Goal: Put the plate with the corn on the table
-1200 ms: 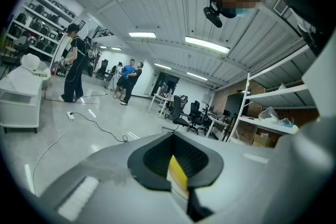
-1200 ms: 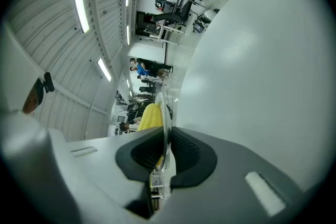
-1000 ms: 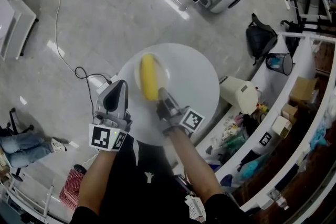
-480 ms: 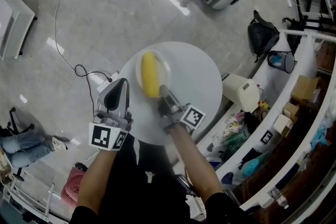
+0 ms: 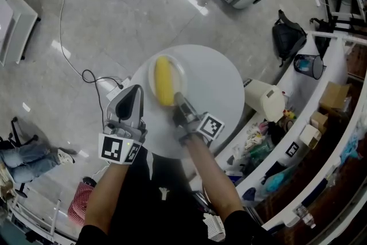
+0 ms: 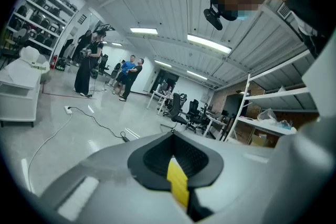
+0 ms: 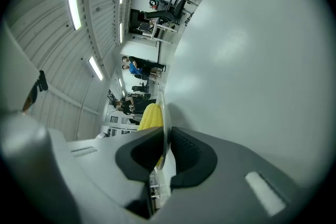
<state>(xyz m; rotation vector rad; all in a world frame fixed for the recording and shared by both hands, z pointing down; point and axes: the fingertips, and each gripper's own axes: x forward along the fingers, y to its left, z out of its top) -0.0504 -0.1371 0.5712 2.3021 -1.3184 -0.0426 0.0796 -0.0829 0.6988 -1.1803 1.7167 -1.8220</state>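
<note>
Plate (image 5: 179, 76) with the corn (image 5: 163, 82): over the left half of the round white table (image 5: 221, 89), corn lying lengthwise in it. In the right gripper view the plate's rim (image 7: 164, 131) shows edge-on, close to the tabletop (image 7: 252, 60), the corn (image 7: 150, 116) behind it. Whether the base touches the table cannot be told.

Right gripper (image 5: 178, 100): closed on the plate's near rim, one pad above, one below.

Left gripper (image 5: 132, 93): jaws together, beside the table's near-left edge, apart from the plate. A yellow strip shows in the seam; it holds nothing of the task.

Step in hand, as judged: setting down. Keep the plate level so the corn does not roll, lower until the base sits flat, then open the jaws and draw back along the rim line without dragging. The spot is well in from the edge.

Surroundings: bare tabletop, glossy grey floor, a cable (image 5: 74, 66) to the left, a black bag (image 5: 285, 38) and shelving (image 5: 338, 117) to the right.
</note>
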